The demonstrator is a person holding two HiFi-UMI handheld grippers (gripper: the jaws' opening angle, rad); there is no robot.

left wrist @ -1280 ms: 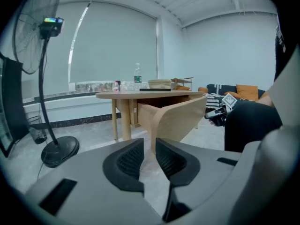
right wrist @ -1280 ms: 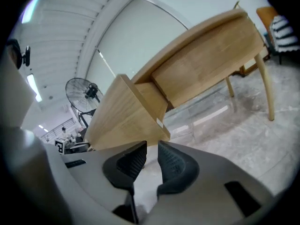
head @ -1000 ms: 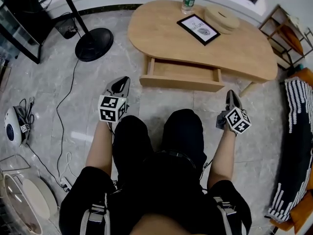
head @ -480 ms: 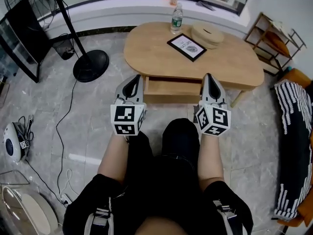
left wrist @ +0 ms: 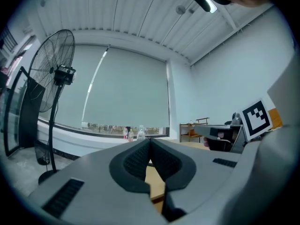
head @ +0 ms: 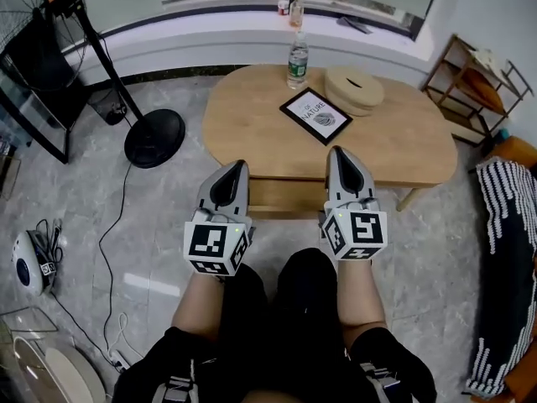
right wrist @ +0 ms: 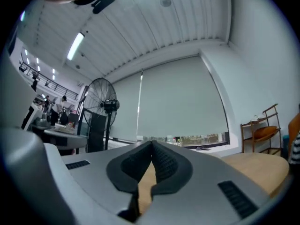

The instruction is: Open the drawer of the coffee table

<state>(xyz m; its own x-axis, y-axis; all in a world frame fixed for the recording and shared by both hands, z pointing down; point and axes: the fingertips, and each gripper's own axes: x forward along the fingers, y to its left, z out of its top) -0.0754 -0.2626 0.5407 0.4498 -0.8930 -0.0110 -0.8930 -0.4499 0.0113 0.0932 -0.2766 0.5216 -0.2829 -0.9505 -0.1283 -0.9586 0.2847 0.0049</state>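
Note:
The oval wooden coffee table (head: 252,116) stands ahead of me on the grey tiled floor. Its drawer (head: 285,196) sticks out from under the front edge, partly hidden by both grippers. My left gripper (head: 234,167) is held level over the drawer's left end, jaws shut with nothing between them (left wrist: 150,142). My right gripper (head: 337,153) is held beside it over the drawer's right end, also shut and empty (right wrist: 151,145). Neither touches the drawer or the table. My knees show below them.
On the table stand a water bottle (head: 297,60), a framed picture (head: 316,115) and a round wooden box (head: 354,89). A standing fan's base (head: 154,138) and a cable lie left; a wooden rack (head: 470,82) and a striped cushion (head: 503,250) are right.
Both grippers rose from beside my knees and came closer together in front of the drawer. The table now sits lower and farther off in the head view.

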